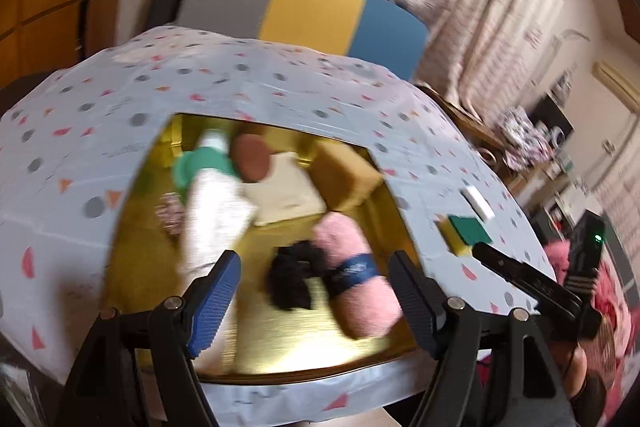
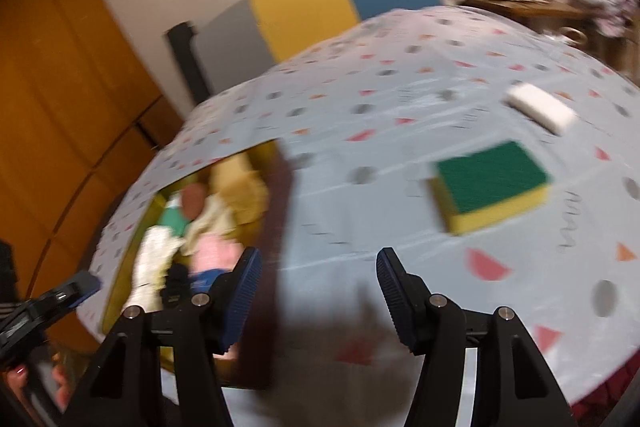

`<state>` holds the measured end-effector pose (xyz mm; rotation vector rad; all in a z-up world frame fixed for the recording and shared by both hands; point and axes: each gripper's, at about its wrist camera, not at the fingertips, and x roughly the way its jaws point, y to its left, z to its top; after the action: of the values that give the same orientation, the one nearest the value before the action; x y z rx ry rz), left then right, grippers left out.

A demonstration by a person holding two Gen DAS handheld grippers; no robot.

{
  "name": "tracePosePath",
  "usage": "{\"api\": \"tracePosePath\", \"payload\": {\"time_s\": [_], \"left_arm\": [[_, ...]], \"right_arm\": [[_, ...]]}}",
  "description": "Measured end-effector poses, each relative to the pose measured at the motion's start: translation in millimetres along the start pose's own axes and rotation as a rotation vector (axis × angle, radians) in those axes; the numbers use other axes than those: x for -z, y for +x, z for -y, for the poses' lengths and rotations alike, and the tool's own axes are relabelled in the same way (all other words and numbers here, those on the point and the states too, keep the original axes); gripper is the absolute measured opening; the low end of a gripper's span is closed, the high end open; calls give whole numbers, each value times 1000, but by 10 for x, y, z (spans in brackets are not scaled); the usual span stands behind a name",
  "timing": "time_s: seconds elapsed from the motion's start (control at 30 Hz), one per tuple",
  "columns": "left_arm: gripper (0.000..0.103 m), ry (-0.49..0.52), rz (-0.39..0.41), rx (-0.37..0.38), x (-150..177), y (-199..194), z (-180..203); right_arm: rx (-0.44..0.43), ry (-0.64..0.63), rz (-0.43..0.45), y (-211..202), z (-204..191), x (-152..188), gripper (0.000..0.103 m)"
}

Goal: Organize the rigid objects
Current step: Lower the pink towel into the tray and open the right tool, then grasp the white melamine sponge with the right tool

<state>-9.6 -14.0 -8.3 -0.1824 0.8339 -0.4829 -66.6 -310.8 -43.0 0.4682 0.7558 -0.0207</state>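
Right wrist view: between pickups, right gripper (image 2: 318, 291) and left gripper (image 1: 316, 301) both apart and empty, sponge (image 2: 490, 185) and eraser (image 2: 540, 109) on the tablecloth (image 2: 360, 115) beside the gold tray (image 1: 256, 351), sponge probably next, needing a forward reach.

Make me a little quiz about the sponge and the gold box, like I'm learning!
1. True or false: the green and yellow sponge lies inside the gold box.
2. Which lies farther from the box: the sponge or the white block?
3. Are the right tongs holding anything?

Key:
1. False; it lies on the spotted tablecloth.
2. The white block.
3. No, nothing sits between them.
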Motion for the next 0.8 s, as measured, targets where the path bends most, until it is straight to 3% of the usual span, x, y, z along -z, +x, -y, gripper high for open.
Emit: {"api": "tracePosePath", "payload": {"time_s": [0.2,0.37,0.53,0.63,0.8], "left_arm": [[76,97,-48,78,-72,269,594],[76,185,-113,168,-108,584,1226],[76,265,-142,223,-88,783,1734],[76,274,-171,230,-61,880,1863],[77,286,-214,201,-9,1022,1961]], "right_arm": [[120,133,22,-189,798,-48,61],[186,222,47,-328,1389,-101,68],[285,143,75,-244,1736,-586,87],[330,55,87,-83,1896,-956,92],[381,-1,6,455,2212,-1440,93]]}}
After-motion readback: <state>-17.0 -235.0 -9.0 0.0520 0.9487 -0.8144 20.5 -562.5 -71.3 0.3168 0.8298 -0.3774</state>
